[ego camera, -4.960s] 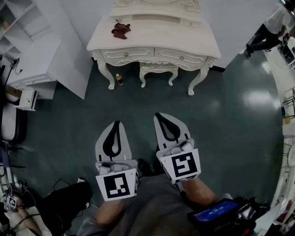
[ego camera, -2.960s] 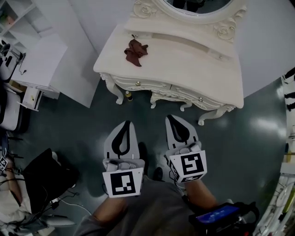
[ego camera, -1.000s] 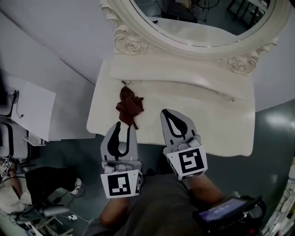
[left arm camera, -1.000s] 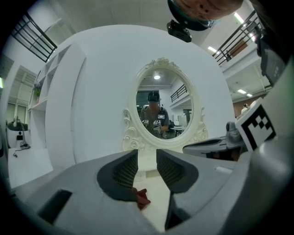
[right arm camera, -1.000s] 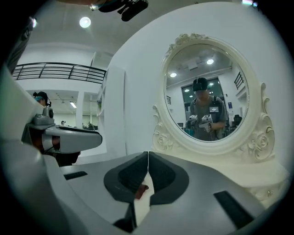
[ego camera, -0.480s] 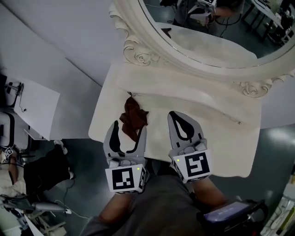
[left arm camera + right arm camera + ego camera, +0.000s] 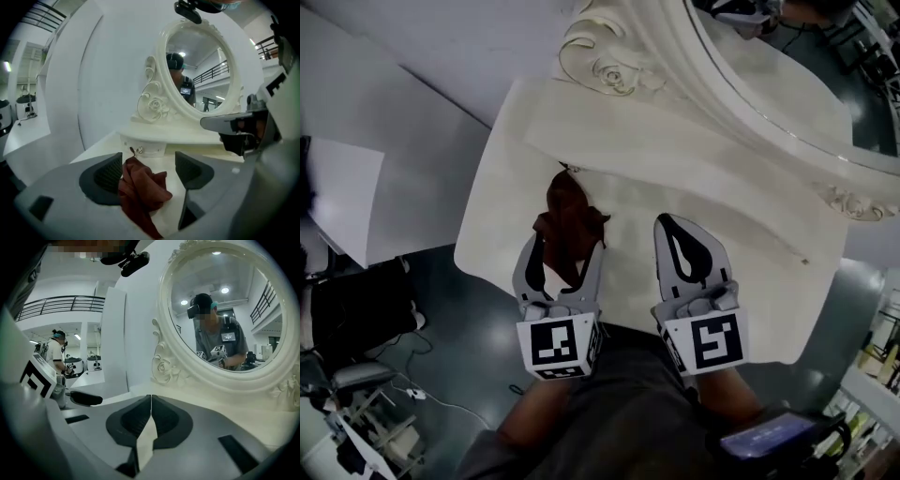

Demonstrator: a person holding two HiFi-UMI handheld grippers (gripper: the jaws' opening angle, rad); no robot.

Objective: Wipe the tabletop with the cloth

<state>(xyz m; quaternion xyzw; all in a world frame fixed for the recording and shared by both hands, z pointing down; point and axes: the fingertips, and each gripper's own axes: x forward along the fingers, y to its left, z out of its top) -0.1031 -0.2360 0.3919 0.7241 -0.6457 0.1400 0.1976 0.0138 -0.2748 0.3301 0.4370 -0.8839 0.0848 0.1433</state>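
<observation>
Two tools hover over the table (image 7: 727,192): the left tool (image 7: 566,246) opening its jaws around the crumpled maroon cloth (image 7: 569,212), the right tool (image 7: 672,221) closed, empty.

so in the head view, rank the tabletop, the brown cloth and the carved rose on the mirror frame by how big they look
1. tabletop, by far the largest
2. brown cloth
3. carved rose, close to the cloth in spread, so the order of these two is unsure

Left claw (image 7: 567,242) opening, now astride cloth (image 7: 570,211)
</observation>
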